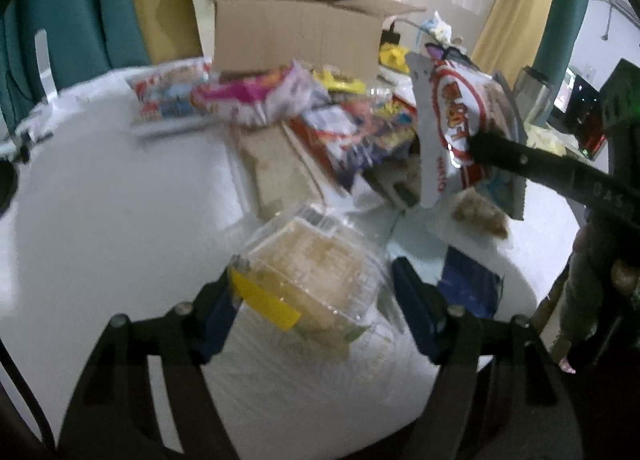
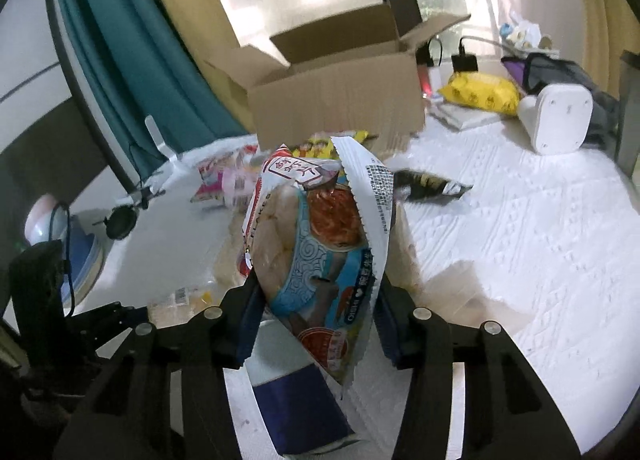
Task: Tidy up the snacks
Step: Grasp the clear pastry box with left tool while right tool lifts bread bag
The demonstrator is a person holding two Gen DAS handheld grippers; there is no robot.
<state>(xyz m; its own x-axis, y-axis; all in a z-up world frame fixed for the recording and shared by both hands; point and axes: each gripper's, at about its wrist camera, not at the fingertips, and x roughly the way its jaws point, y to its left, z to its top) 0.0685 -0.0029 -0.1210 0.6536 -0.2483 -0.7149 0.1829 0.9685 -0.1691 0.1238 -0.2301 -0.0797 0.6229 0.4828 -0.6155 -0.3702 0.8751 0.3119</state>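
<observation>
My right gripper [image 2: 316, 296] is shut on a puffed snack bag [image 2: 320, 236] with a red, white and blue print, held upright above the table. The same bag [image 1: 456, 123] hangs at the right of the left wrist view, pinched by a black finger [image 1: 520, 159]. My left gripper [image 1: 316, 296] is open around a clear plastic clamshell box [image 1: 316, 272] with a yellow label, which lies on the white table [image 1: 100, 219]. An open cardboard box [image 2: 336, 99] stands at the back of the table. A pile of snack packets [image 1: 280, 99] lies in front of it.
A yellow packet [image 2: 480, 93], a white device [image 2: 556, 119] and a dark bag [image 2: 560, 67] sit at the back right. A black snack packet [image 2: 432, 183] lies mid-table. A blue and white box [image 2: 300, 392] sits under my right gripper. Teal curtains hang behind.
</observation>
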